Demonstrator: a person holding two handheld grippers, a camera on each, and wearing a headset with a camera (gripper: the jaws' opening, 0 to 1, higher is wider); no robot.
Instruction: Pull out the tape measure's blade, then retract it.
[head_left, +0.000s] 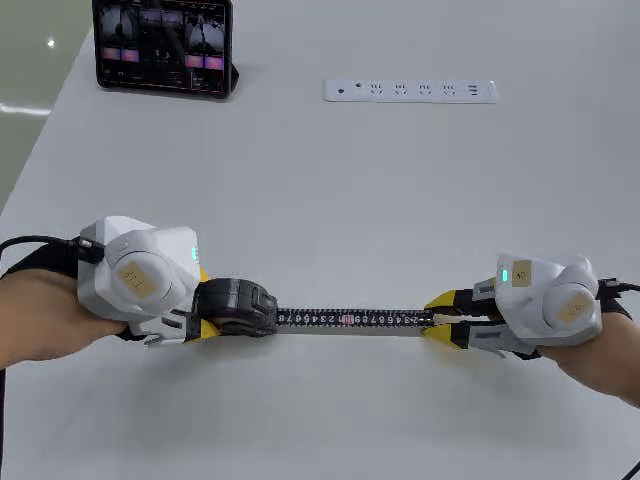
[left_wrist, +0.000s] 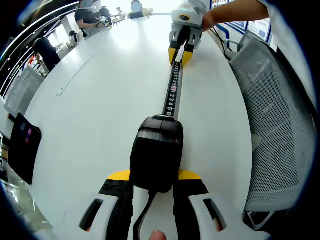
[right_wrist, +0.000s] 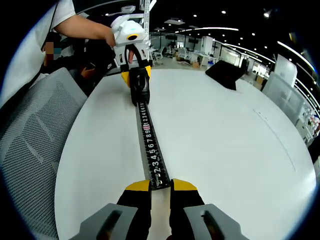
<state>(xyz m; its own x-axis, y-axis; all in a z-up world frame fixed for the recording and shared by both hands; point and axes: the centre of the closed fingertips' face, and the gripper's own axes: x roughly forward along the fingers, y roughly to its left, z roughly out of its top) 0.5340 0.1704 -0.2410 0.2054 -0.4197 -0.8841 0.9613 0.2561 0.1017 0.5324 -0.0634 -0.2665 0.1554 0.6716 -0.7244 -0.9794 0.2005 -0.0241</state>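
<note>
While its blade (head_left: 355, 319) is out, the tape measure (head_left: 237, 305) is braced.
L gripper (head_left: 205, 303) fingers clamped on it as anchor; R gripper (head_left: 438, 318) fingers pinched on blade tip.

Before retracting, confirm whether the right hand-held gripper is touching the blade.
Touching. The right gripper view shows the right hand-held gripper clamping the blade.

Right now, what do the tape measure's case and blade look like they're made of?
Case: probably moulded plastic, maybe rubber-coated; black, with rounded edges and a soft sheen on top. Blade: probably coated steel; a thin dark strip with printed white numerals, straight along its pulled-out length. Neither is certain from looks alone.
</note>
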